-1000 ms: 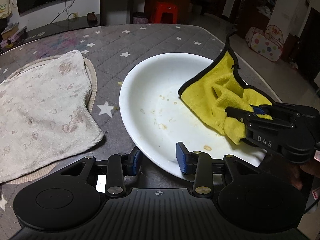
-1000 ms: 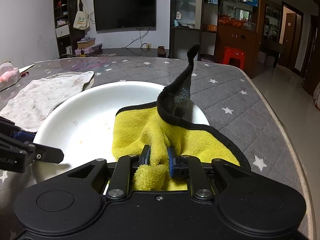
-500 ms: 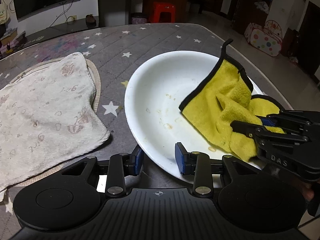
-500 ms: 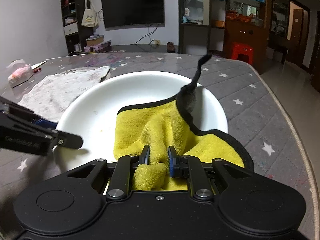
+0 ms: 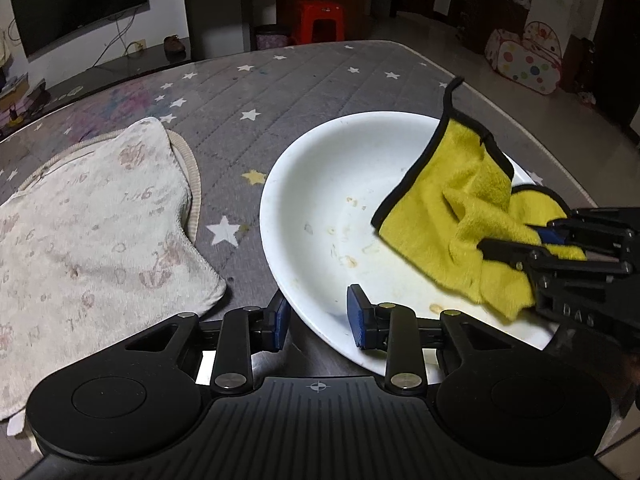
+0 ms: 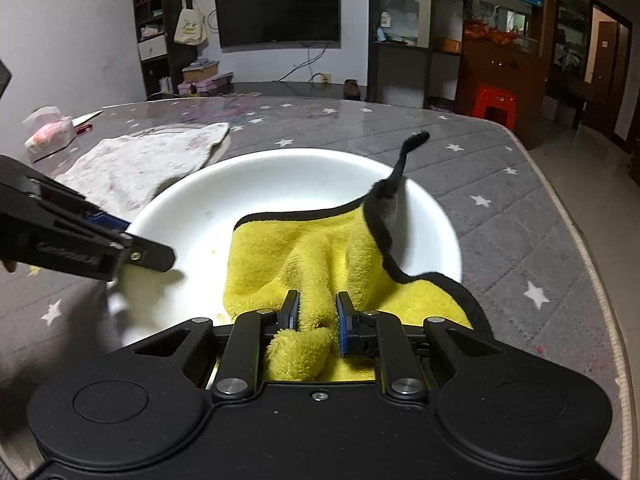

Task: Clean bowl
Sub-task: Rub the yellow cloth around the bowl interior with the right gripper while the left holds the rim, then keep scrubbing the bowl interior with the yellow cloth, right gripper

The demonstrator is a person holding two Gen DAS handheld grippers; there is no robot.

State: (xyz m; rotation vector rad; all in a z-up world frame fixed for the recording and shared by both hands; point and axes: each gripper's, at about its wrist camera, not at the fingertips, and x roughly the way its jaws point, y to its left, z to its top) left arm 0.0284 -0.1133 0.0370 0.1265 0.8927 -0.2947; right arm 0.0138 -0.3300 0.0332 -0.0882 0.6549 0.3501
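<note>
A wide white bowl (image 5: 332, 184) (image 6: 260, 184) with small food stains (image 5: 348, 260) sits on the grey star-patterned table. My left gripper (image 5: 318, 320) is shut on its near rim, one blue pad outside and one inside. It shows as a black arm at the bowl's left edge in the right wrist view (image 6: 132, 252). My right gripper (image 6: 317, 316) is shut on a bunched fold of a yellow cloth (image 6: 288, 252) (image 5: 452, 208) with black trim, which lies inside the bowl on its right half. One cloth corner sticks up. The right gripper (image 5: 520, 248) comes in from the right.
A pale printed towel (image 5: 92, 232) (image 6: 152, 160) lies flat on the table left of the bowl. A tissue pack (image 6: 50, 134) sits at the far left. The table's rounded edge (image 6: 592, 280) runs close on the right, with floor beyond.
My left jaws have closed a little onto the bowl's rim. The right gripper and its yellow cloth have drawn back slightly toward the bowl's right side.
</note>
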